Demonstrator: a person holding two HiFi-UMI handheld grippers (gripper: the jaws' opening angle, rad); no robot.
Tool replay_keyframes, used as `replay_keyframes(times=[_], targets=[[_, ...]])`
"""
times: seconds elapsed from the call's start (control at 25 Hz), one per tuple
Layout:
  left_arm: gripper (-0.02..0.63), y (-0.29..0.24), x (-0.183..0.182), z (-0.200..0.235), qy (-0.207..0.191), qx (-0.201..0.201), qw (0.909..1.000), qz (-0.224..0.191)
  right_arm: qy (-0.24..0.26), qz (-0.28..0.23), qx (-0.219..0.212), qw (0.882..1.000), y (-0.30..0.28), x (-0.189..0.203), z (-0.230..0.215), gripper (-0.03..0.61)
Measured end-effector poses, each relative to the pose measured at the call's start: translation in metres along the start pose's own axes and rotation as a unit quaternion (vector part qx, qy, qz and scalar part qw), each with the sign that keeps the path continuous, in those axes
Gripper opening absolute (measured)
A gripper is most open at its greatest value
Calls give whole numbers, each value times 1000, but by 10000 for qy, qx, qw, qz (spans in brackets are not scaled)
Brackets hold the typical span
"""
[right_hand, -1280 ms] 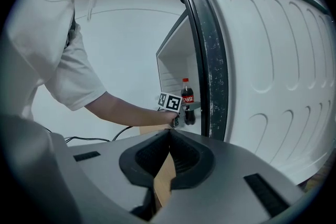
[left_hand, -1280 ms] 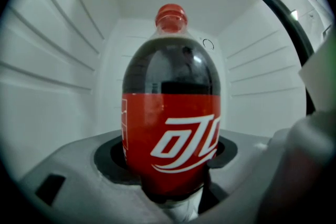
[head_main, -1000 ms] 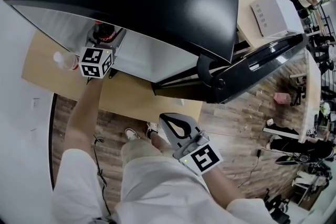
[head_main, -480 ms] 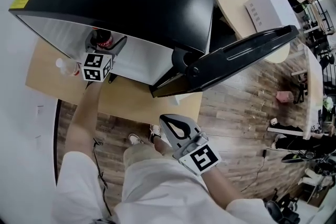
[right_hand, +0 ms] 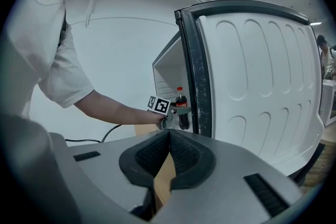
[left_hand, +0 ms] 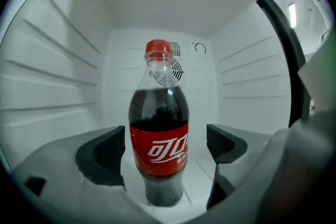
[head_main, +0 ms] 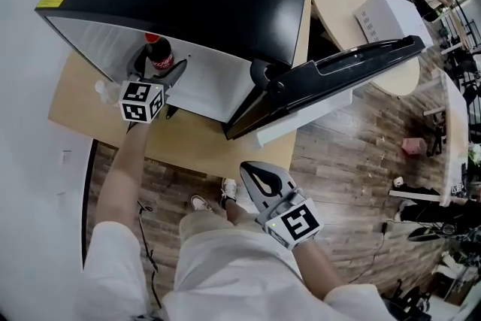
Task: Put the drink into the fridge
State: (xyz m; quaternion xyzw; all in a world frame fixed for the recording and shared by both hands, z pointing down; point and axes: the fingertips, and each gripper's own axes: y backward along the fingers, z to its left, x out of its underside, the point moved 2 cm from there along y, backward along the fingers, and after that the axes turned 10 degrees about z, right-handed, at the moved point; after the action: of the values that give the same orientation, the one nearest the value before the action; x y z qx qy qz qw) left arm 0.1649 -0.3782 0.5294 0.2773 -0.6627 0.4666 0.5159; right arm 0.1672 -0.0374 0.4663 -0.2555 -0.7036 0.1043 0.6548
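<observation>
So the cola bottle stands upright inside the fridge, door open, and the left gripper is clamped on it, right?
No, the left gripper is not clamped on it. The left gripper view shows its jaws apart either side of the cola bottle, clear of it, having just been opening. The bottle does stand upright inside the fridge, door open.
</observation>
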Motion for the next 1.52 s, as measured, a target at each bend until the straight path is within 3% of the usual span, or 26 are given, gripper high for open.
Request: replay_keyframes(times=[0.6,1.08,1.28,1.4,1.52], targets=[[476,108,-21,-32,-10,-159,9988,-469,291,-197,-400,9986,-2,-12,47,0],[464,187,5,-29,360,-458,9973,-457,557,-213,-677,9959,-13,-19,80,0],[337,204,9,-43,410,-398,9976,-395,524,-222,-716,9958,-14,-15,79,0],[296,212,1,-49,385,-391,9975,-451,495,-302,-759,9954,-15,-22,73,0],[193,223,-14,-49,435,-444,9964,-573,542,-429,-840,9941,-16,-36,63,0]])
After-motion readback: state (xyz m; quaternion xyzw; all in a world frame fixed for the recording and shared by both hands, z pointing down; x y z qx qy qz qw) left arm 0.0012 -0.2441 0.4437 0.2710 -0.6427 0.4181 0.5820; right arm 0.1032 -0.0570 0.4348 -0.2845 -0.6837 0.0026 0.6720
